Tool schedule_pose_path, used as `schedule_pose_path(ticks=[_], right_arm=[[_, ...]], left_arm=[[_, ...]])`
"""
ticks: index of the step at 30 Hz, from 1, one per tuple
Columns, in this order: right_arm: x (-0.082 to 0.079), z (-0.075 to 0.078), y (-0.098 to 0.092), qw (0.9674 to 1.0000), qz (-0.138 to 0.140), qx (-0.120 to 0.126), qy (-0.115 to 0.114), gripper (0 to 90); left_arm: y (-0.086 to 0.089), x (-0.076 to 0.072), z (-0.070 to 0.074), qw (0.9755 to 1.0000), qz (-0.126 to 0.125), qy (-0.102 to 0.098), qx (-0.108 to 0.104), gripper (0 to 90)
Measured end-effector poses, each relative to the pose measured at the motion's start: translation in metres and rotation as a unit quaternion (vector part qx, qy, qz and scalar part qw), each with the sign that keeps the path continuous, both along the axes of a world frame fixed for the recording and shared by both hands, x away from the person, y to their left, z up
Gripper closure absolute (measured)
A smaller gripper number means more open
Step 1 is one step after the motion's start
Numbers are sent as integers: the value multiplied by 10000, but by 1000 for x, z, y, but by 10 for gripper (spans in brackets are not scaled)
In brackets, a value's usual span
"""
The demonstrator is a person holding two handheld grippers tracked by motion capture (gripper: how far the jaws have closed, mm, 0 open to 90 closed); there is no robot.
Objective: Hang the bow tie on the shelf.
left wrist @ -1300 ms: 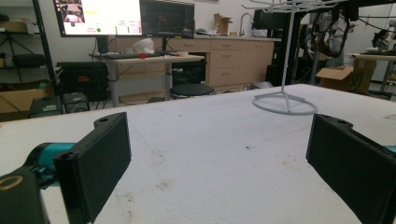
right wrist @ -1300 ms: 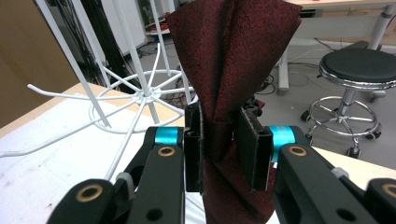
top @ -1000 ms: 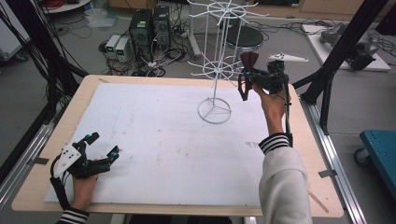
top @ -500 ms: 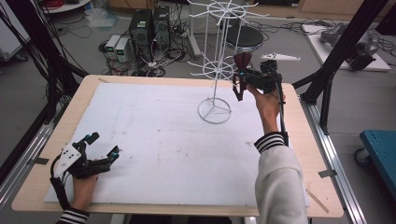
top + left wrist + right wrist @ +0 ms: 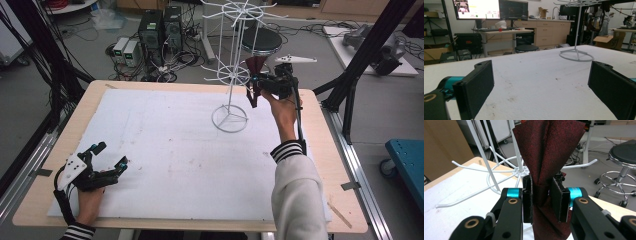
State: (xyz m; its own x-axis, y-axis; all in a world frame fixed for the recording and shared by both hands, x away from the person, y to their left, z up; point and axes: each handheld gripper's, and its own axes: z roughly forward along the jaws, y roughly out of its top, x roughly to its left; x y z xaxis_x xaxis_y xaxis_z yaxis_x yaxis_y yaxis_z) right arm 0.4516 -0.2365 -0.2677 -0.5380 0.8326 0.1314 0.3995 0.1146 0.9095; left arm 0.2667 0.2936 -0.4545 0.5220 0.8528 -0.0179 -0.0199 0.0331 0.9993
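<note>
Right gripper (image 5: 541, 200) clamped on dark red cloth (image 5: 549, 150), up beside white wire rack (image 5: 231, 85); hanging not yet done. Left gripper (image 5: 111, 159) idle, jaws apart.

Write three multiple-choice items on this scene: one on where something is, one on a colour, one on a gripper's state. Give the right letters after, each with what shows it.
1. Where is the left gripper?
A. Low over the near left corner of the white mat
B. Beside the wire rack
C. Off the table, over the floor

2. What colour is the cloth in the right gripper?
A. Pale blue
B. Dark red
C. Yellow

3. How do the left gripper's jaws stand?
A. Shut on the cloth
B. Shut on nothing
C. Wide open with nothing between them

Answers:
1 A, the high view shows it at the mat's near left corner, far from the rack.
2 B, the right gripper view shows dark red fabric pinched between the pads.
3 C, the left gripper view shows bare mat between the two spread jaws.
</note>
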Motion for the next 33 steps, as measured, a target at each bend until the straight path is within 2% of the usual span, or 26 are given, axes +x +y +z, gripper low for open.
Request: schedule_pose_path(ticks=[12,19,20,21,22,23,24,26,28,29,31,33], right_arm=[[1,0,-2,10000,45,82,-3,700],[0,0,-2,9999,53,73,-42,593],[-1,1,-2,9999,50,74,-78,520],[-1,1,-2,9999,50,74,-78,520],[-3,3,-3,9999,50,90,-97,416],[-3,3,-3,9999,50,90,-97,416],[-3,4,-4,9998,41,79,-166,358],[-7,7,-4,9991,-142,22,-407,181],[-8,9,-4,9983,-259,67,-515,6],[-8,9,-4,9983,-259,67,-515,6],[-13,10,-5,9980,-339,-216,-485,6],[-17,13,-8,9982,-249,-190,-519,6]], left_arm=[[0,0,0,10000,1,1,-3,70],[0,0,0,10000,0,5,2,70],[0,0,0,10000,2,1,-5,69],[0,0,0,10000,1,2,-2,69],[0,0,0,10000,6,-1,-3,70],[0,0,0,10000,0,0,-2,70],[0,0,0,10000,5,1,-2,70],[0,0,0,10000,2,-1,-5,70],[0,0,0,10000,7,2,-4,70],[0,0,0,10000,7,2,-4,70],[0,0,0,10000,6,12,1,70],[0,0,0,10000,5,5,0,70]])
